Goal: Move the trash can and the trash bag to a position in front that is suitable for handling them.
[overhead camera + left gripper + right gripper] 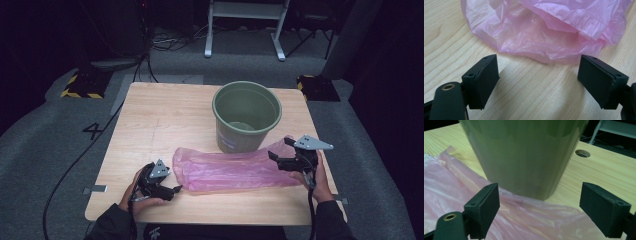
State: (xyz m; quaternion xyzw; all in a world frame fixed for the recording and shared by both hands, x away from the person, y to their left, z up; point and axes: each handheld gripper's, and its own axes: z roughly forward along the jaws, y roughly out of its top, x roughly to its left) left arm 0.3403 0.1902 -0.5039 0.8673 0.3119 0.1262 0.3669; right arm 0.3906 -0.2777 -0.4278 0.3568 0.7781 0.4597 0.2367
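A pink plastic bag [235, 170] lies flat across the near half of the wooden table [160, 115]. Just behind it stands an upright green bucket [246, 115], whose base rests on the bag's far edge. My left gripper [176, 190] sits low at the bag's left end, open, and nothing is between its jaws. In the left gripper view the crumpled bag [544, 27] lies just ahead of my left gripper [539, 77]. My right gripper [281, 149] hovers open over the bag's right end. In the right gripper view it [539, 202] faces the bucket [524, 157] above the bag [454, 195].
A round hole [582, 153] is cut in the tabletop beside the bucket. Beyond the table are a white metal frame [245, 25], loose cables [170, 42] on the grey floor and yellow-and-black striped feet [82, 85]. Bare wood shows at the table's far left.
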